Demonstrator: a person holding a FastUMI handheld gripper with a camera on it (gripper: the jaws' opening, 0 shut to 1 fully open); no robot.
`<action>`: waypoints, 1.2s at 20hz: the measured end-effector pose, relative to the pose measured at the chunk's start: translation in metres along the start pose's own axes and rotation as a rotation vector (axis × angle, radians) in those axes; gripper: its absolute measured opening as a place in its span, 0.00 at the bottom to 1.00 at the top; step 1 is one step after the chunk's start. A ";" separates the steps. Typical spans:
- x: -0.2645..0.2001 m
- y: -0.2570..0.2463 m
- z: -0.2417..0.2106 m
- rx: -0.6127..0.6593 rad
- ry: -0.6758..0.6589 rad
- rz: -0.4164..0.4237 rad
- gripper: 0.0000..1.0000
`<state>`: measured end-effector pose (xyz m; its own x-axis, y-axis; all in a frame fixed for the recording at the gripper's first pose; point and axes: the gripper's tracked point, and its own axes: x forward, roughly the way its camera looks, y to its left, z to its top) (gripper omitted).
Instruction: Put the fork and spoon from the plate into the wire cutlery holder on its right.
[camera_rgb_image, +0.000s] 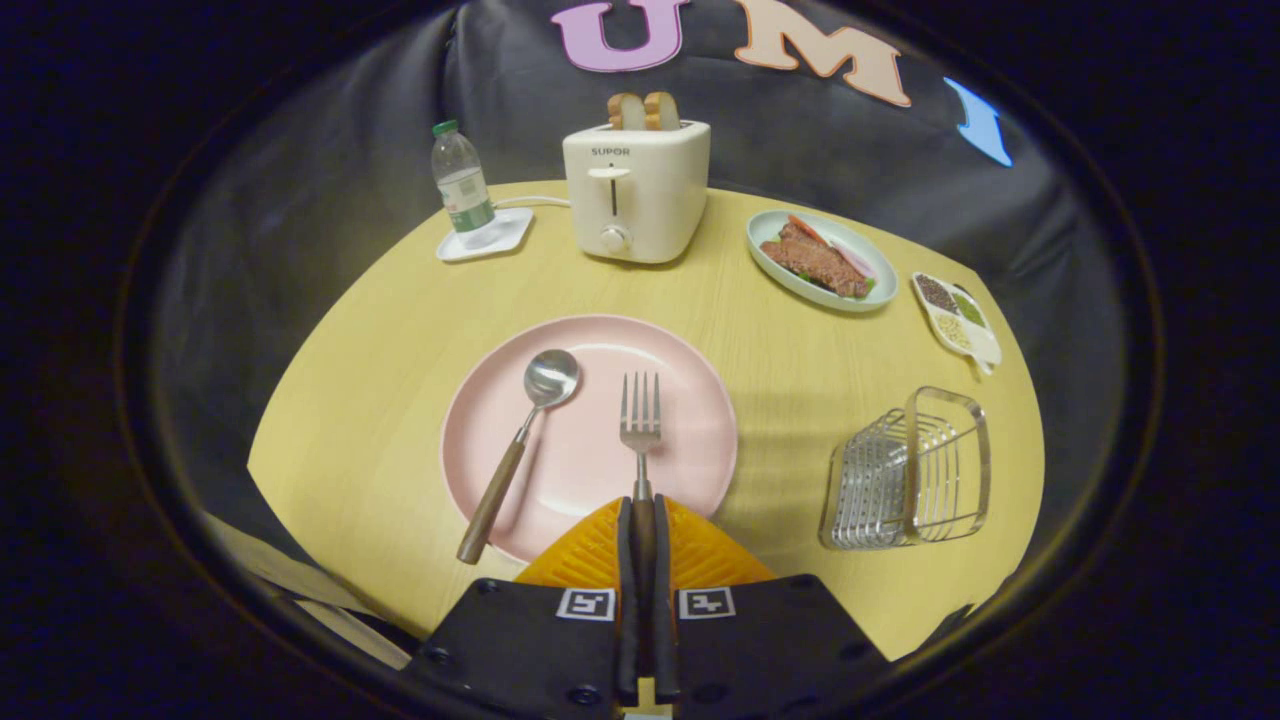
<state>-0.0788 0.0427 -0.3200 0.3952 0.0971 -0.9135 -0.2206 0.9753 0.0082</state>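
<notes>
Fork (640, 425), spoon (530, 430) on plate (700, 400)

**Layout on the counter**

The plate (590, 400) is sitting near the counter's (380, 330) front edge, carrying the spoon (520, 450) left of the fork (640, 430), whose handle is lying between the gripper's (642, 520) closed fingers. The wire cutlery holder (910, 470) is standing right of the plate, by the right edge; the toaster (636, 190) is standing at the back edge.

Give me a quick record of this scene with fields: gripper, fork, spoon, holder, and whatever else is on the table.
gripper: gripper shut on the fork's handle
fork: fork on the pink plate, tines pointing away
spoon: spoon on the plate, left of the fork, untouched
holder: wire cutlery holder right of the plate, nothing visible in it
other: toaster with bread, water bottle, dish of food, divided tray
</notes>
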 end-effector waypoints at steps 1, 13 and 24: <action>-0.007 -0.003 0.001 0.003 0.002 0.006 0.09; -0.080 -0.089 0.018 -0.044 0.008 -0.008 0.09; -0.092 -0.168 -0.002 -0.138 0.110 -0.020 0.09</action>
<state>-0.0800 -0.1308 -0.2379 0.3021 0.0479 -0.9521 -0.3365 0.9398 -0.0595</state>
